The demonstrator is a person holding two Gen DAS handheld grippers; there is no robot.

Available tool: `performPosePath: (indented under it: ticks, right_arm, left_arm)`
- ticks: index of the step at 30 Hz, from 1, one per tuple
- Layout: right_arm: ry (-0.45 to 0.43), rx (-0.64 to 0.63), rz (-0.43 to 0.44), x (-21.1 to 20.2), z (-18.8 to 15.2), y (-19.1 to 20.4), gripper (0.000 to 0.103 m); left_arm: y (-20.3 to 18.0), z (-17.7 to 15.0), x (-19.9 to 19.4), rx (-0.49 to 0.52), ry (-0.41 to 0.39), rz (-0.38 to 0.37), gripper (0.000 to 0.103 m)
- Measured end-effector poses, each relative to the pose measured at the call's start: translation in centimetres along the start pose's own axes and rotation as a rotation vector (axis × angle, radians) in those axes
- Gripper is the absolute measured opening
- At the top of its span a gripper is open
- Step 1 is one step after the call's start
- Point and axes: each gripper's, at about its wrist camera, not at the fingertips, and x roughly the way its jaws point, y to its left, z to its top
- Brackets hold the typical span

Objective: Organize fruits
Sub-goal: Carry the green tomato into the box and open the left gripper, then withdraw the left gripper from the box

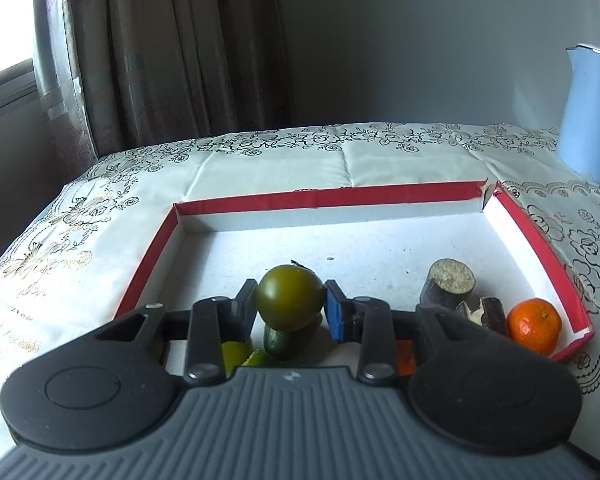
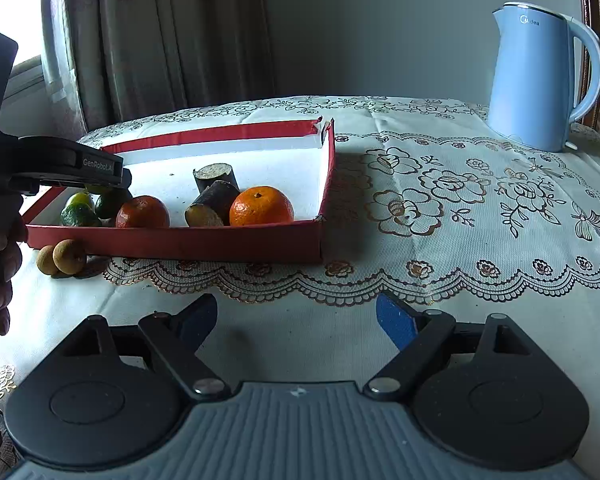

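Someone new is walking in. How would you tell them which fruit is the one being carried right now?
Find the shallow red-edged box on the flowered tablecloth. Just above its white floor, near the front, the left gripper is shut on a round dark-green fruit. Unlike the oranges and the other green fruits, it is gripped from both sides and held off the floor.

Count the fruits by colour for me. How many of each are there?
Green fruits: 4
Orange fruits: 2
Brown round fruits: 2
Dark cane pieces: 2
Total: 10
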Motion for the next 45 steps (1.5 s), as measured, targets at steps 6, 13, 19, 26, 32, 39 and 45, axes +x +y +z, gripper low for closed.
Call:
performPosePath:
  ticks: [6, 13, 19, 26, 32, 39, 45]
  right_arm:
    - [0.000, 0.002, 0.001, -0.1, 0.0, 0.0, 0.087]
    - [-0.004, 0.015, 0.008, -0.1, 0.1, -0.2, 0.087]
    - [-0.007, 0.023, 0.014, -0.1, 0.1, -0.3, 0.087]
    - [-0.007, 0.027, 0.017, -0.1, 0.1, -0.4, 0.087]
    - [-0.011, 0.039, 0.026, -0.2, 0.2, -0.5, 0.087]
    - [-0.012, 0.037, 0.020, -0.2, 0.2, -0.4, 0.087]
    - [-0.008, 0.025, 0.012, -0.2, 0.2, -0.2, 0.087]
  left_arm:
    - [-0.6, 0.5, 0.5, 0.005, -0.005, -0.007, 0.032]
    - [-1.4, 0.4, -0.2, 0.037, -0.043, 0.013, 0.050]
    - [-1.0, 0.3, -1.4, 0.037, -0.056, 0.016, 0.052]
    - [0.1, -0.1, -3.9, 0.021, -0.085, 0.021, 0.070]
    - [3.0, -1.3, -7.4, -0.018, -0.135, 0.042, 0.099]
    - [9.7, -4.8, -10.6, -0.154, -0.137, 0.062, 0.103]
    - [13.3, -8.8, -11.0, -0.215, -0.088, 0.120, 0.103]
